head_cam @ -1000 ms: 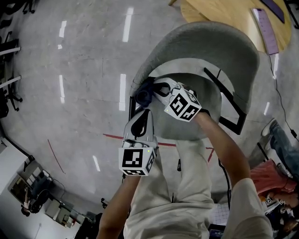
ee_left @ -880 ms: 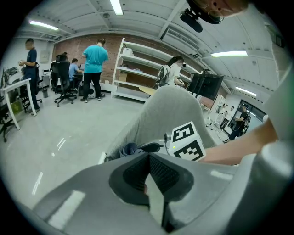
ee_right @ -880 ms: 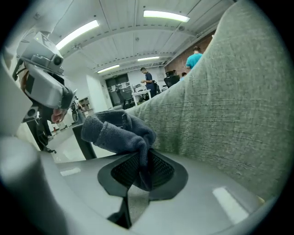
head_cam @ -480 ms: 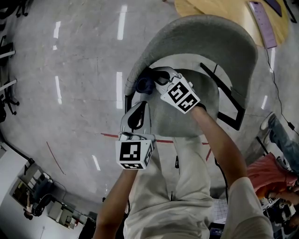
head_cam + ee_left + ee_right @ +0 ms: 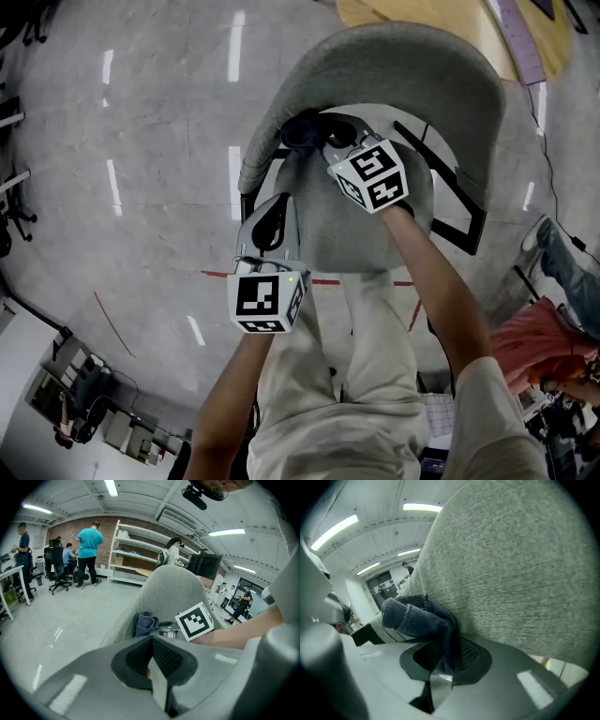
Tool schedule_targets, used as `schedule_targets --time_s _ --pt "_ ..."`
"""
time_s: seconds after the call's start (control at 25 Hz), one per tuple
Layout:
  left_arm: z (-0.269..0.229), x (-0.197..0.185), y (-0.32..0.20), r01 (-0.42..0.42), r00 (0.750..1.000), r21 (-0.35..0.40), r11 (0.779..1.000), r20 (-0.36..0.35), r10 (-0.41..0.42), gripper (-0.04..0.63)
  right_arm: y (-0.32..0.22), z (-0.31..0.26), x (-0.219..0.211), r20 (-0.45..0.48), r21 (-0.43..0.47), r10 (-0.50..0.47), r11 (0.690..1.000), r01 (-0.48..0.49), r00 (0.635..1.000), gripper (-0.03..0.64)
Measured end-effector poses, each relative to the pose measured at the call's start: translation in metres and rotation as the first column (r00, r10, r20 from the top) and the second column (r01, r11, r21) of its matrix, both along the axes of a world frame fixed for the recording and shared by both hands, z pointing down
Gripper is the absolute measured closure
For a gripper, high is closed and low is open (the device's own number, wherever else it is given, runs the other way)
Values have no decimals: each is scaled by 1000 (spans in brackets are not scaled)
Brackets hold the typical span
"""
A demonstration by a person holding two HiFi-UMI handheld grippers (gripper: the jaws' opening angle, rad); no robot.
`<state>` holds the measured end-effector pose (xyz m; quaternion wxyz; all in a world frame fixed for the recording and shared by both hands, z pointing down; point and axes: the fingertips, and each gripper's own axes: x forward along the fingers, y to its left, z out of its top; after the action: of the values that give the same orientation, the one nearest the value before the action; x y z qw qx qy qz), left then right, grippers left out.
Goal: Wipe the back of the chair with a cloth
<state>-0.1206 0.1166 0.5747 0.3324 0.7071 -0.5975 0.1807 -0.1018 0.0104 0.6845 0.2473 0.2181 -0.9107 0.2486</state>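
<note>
Grips a dark blue cloth (image 5: 415,616) in the right gripper (image 5: 443,658), with jaws clamped on a hanging fold and the rolled bulk sticking out past the tips. Presses that bulk against the inner face of the grey fabric chair back (image 5: 511,573), at its left side, just under the curved rim (in the head view, a dark wad where the shell bends round towards the left edge). Holds the left gripper (image 5: 152,660) nearer, by the left edge of the seat (image 5: 361,234), with pads brought fully together and nothing between them; cannot tell whether touching the seat. Points it towards the far side, at the cloth and the right gripper's marker cube (image 5: 194,620). Stands close against the near edge of the seat, on a pale grey floor (image 5: 141,187) marked with a thin red line (image 5: 220,274). Takes in, beyond the chair in the left gripper view, white shelving (image 5: 133,550) and a person in a teal top (image 5: 90,545) standing by desks
</note>
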Motion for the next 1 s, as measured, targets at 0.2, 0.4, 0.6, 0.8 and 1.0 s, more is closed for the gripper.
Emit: schedule_targets --time_s 0.2,0.4,0.6,0.8,1.0 --pt "-5 6 -3 -13 1000 3 1000 -1 13 595 -18 1 25 -8 -47 157 986 -157 988 545" --pt "-12 11 -9 -44 999 18 999 16 44 595 -31 3 51 -36 -85 321 943 -323 946 545" --pt "-19 18 -19 -67 997 35 997 25 66 595 -42 4 77 -63 -107 452 883 -456 890 545" --pt "-24 28 -22 -95 995 42 995 22 94 595 -49 3 106 -86 -118 554 819 -561 828 545" --pt "-24 40 -25 -131 991 36 991 23 130 595 -54 1 135 -101 -121 627 763 -635 772 545"
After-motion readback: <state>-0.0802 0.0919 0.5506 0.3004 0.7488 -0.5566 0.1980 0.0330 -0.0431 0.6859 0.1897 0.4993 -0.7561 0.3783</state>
